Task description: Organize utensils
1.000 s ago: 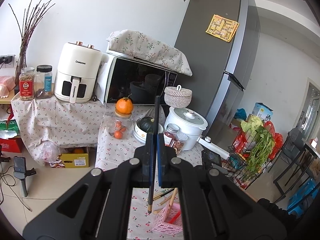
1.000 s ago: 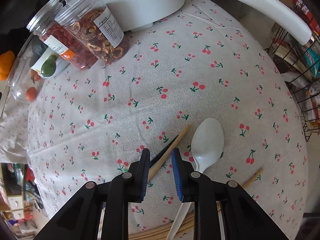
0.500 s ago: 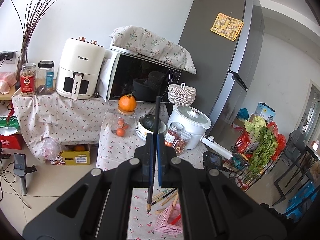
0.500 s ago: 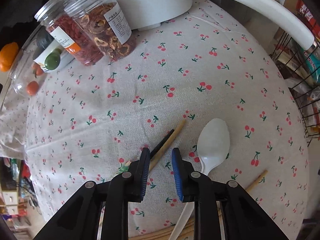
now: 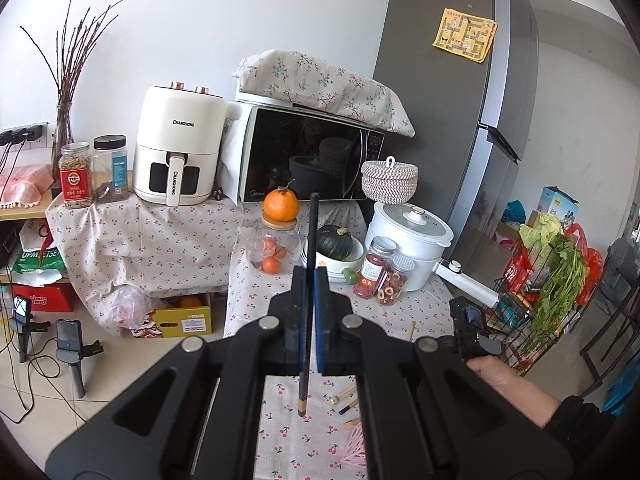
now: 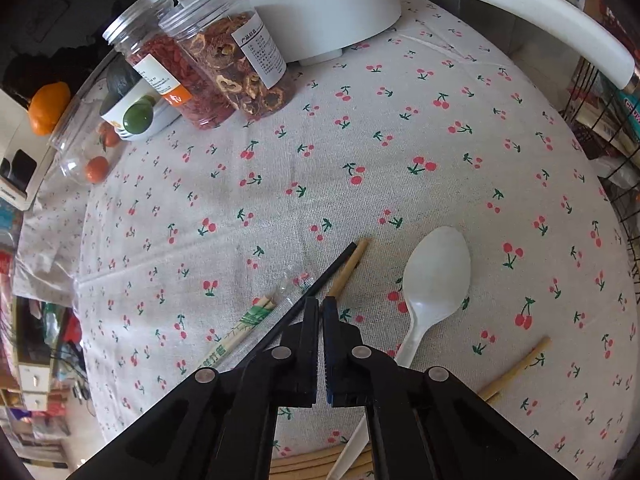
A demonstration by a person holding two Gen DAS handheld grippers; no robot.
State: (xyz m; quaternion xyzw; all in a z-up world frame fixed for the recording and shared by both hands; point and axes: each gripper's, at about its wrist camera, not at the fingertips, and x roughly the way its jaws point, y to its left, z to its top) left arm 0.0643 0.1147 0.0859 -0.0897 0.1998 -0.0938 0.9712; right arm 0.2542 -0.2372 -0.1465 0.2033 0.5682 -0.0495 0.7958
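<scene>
My left gripper (image 5: 309,276) is shut on a black chopstick (image 5: 311,232) and holds it upright, high above the cherry-print table (image 5: 288,432). A pink basket (image 5: 356,450) shows at the lower edge. My right gripper (image 6: 321,305) is shut low over the table (image 6: 360,140), its tips at a bamboo chopstick (image 6: 347,271); whether it pinches it is unclear. A black chopstick (image 6: 320,282) lies beside it. A white plastic spoon (image 6: 434,280) lies to the right. A wrapped chopstick pair (image 6: 240,328) lies to the left. Another bamboo chopstick (image 6: 516,368) lies at lower right.
Two jars of dried food (image 6: 208,68), a white pot (image 6: 304,4) with a long handle, a bowl and a glass jar with oranges stand at the table's far side. A wire rack (image 6: 616,140) stands off the right edge. Microwave (image 5: 308,156) and fridge behind.
My right gripper has closed from open, its tips now together at the bamboo chopstick. My left gripper has risen a little with the black chopstick.
</scene>
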